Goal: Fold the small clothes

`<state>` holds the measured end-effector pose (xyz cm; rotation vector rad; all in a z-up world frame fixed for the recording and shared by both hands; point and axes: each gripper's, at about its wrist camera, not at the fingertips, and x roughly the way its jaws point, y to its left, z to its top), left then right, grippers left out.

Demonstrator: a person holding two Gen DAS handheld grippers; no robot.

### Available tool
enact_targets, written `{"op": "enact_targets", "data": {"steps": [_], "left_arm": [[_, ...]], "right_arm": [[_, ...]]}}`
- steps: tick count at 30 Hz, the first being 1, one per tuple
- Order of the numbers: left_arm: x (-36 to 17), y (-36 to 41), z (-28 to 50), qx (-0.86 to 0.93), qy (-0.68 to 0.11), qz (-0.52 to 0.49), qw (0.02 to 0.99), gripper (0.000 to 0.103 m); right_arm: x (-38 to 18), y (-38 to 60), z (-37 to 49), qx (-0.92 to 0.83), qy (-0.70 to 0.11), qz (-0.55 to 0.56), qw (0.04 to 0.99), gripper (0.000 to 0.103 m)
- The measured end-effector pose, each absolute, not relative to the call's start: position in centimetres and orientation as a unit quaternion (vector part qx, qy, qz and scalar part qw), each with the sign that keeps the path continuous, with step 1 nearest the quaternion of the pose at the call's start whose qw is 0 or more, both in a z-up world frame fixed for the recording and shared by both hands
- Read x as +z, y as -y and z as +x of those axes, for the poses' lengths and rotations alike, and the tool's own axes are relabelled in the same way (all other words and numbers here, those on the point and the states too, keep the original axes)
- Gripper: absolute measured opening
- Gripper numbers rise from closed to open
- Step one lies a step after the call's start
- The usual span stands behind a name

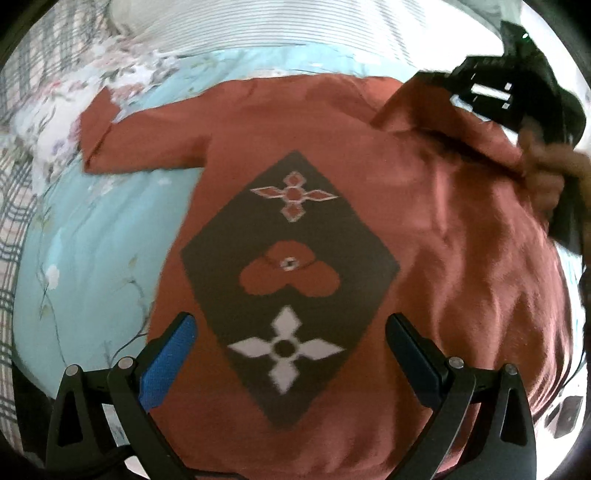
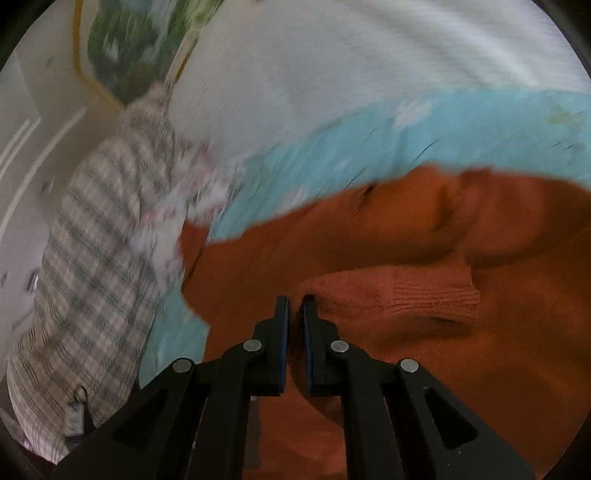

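Note:
A rust-red small sweater (image 1: pixel 443 206) with a dark diamond print lies flat on the bed, one sleeve (image 1: pixel 122 140) spread to the far left. My left gripper (image 1: pixel 290 325) is open above the lower part of the print, holding nothing. My right gripper (image 2: pixel 295 301) is shut on the sweater's right sleeve (image 2: pixel 388 291) and holds it lifted over the body of the sweater (image 2: pixel 461 369); its ribbed cuff (image 2: pixel 436 295) shows just right of the fingers. In the left wrist view the right gripper (image 1: pixel 436 83) is at the upper right with the folded sleeve in it.
The sweater lies on a light blue floral sheet (image 1: pixel 92 258). A plaid blanket (image 2: pixel 85 277) is bunched at the left. A white striped pillow (image 1: pixel 295 26) lies at the far side of the bed.

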<state>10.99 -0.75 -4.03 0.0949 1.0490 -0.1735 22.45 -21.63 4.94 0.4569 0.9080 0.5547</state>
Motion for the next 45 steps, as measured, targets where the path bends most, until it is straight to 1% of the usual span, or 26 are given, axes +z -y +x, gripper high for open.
{"op": "enact_targets", "data": {"steps": [3, 5, 6, 7, 8, 10, 13, 15, 18, 23, 25, 26, 27, 29, 30, 32, 34, 35, 38, 43, 45], "left_arm": [[-4.2, -0.9, 11.5, -0.076, -0.502, 0.032, 0.861, 0.102], [-4.5, -1.7, 12.0, -0.078, -0.507, 0.017, 0.858, 0.102], [-4.7, -1.9, 12.1, -0.080, -0.508, 0.014, 0.857, 0.102], [-4.7, -2.1, 12.6, -0.087, -0.510, 0.005, 0.856, 0.102], [-4.7, -2.1, 13.0, -0.092, -0.511, -0.001, 0.855, 0.102], [-4.5, -1.7, 14.5, -0.106, -0.509, -0.009, 0.854, 0.102], [-3.9, -0.1, 16.6, -0.125, -0.499, 0.004, 0.857, 0.102], [-3.4, 1.8, 18.0, -0.141, -0.488, 0.022, 0.861, 0.102], [-2.9, 5.8, 20.4, -0.173, -0.474, 0.059, 0.861, 0.102], [-3.9, 13.2, 24.6, -0.165, -0.452, 0.131, 0.867, 0.102], [-5.3, 15.1, 26.3, -0.131, -0.451, 0.172, 0.866, 0.092], [-5.6, 15.3, 26.8, -0.113, -0.445, 0.186, 0.869, 0.083], [-5.9, 14.8, 27.5, -0.082, -0.439, 0.194, 0.874, 0.082], [-5.5, 12.3, 27.9, -0.052, -0.437, 0.167, 0.882, 0.082], [-5.3, 10.5, 28.1, -0.034, -0.436, 0.147, 0.887, 0.084], [-5.3, 6.5, 28.5, -0.019, -0.451, 0.096, 0.887, 0.093], [-5.8, 3.3, 28.5, -0.054, -0.479, 0.028, 0.876, 0.093], [-6.0, 2.6, 28.4, -0.065, -0.487, 0.014, 0.871, 0.093], [-5.9, 2.1, 28.2, -0.068, -0.477, 0.000, 0.876, 0.093], [-5.8, 0.2, 29.6, -0.096, -0.482, -0.099, 0.865, 0.093], [-5.8, 0.5, 30.0, -0.108, -0.482, -0.109, 0.863, 0.093]], "right_arm": [[3.3, 20.2, 21.8, 0.269, -0.448, 0.204, 0.828, 0.008], [2.5, 20.1, 21.1, 0.268, -0.461, 0.201, 0.822, 0.012], [2.2, 19.9, 21.0, 0.265, -0.467, 0.201, 0.819, 0.012], [1.7, 19.9, 20.7, 0.263, -0.474, 0.204, 0.815, 0.021], [1.5, 20.3, 20.5, 0.263, -0.480, 0.206, 0.811, 0.033], [1.5, 21.4, 19.3, 0.261, -0.473, 0.204, 0.816, 0.041], [2.2, 23.8, 17.9, 0.228, -0.459, 0.229, 0.828, 0.041], [2.9, 27.2, 16.7, 0.178, -0.432, 0.246, 0.849, 0.041], [3.2, 31.4, 15.7, 0.097, -0.415, 0.255, 0.868, 0.041], [2.0, 34.9, 15.0, 0.059, -0.416, 0.290, 0.860, 0.041], [1.5, 35.2, 14.8, 0.059, -0.418, 0.297, 0.856, 0.041], [1.2, 35.4, 14.7, 0.060, -0.418, 0.301, 0.855, 0.041], [1.0, 35.6, 14.6, 0.060, -0.418, 0.306, 0.853, 0.041], [0.7, 35.8, 14.4, 0.059, -0.417, 0.316, 0.850, 0.041], [0.5, 35.9, 14.3, 0.061, -0.416, 0.320, 0.849, 0.041], [0.3, 35.9, 13.9, 0.068, -0.414, 0.327, 0.847, 0.041], [0.3, 35.6, 13.9, 0.066, -0.416, 0.319, 0.849, 0.041], [0.4, 35.4, 14.0, 0.065, -0.418, 0.313, 0.851, 0.041], [0.4, 35.3, 14.0, 0.064, -0.420, 0.310, 0.850, 0.041], [0.4, 35.4, 13.9, 0.068, -0.422, 0.311, 0.849, 0.041], [0.7, 35.4, 13.8, 0.065, -0.427, 0.306, 0.848, 0.041]]}}
